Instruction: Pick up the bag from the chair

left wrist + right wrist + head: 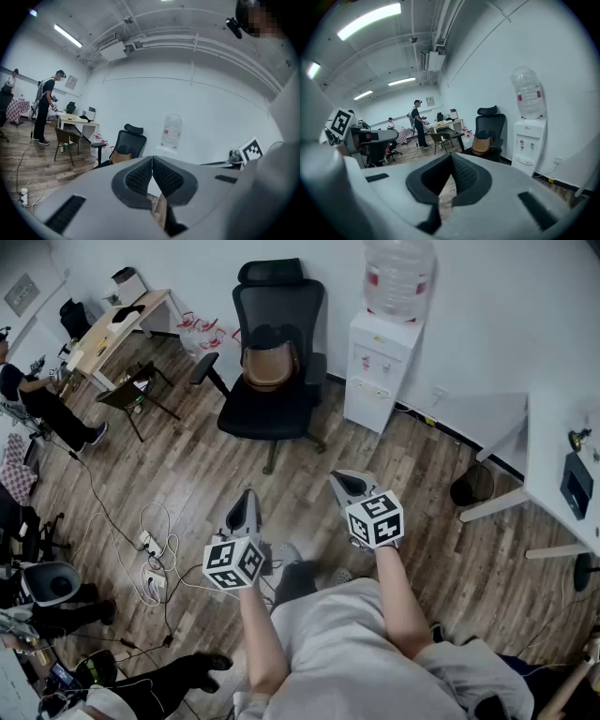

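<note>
The brown bag (pixel 269 368) sits on the black chair (pixel 267 415) at twelve o'clock, well apart from the left hand-held gripper (pixel 248 501) and the right hand-held gripper (pixel 347 485), both with jaws pressed together, holding nothing

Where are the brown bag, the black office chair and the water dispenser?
brown bag (pixel 269 371): head view, middle of its front.
black office chair (pixel 279 304): head view, its mesh backrest.
water dispenser (pixel 378 381): head view, its white cabinet front.
</note>
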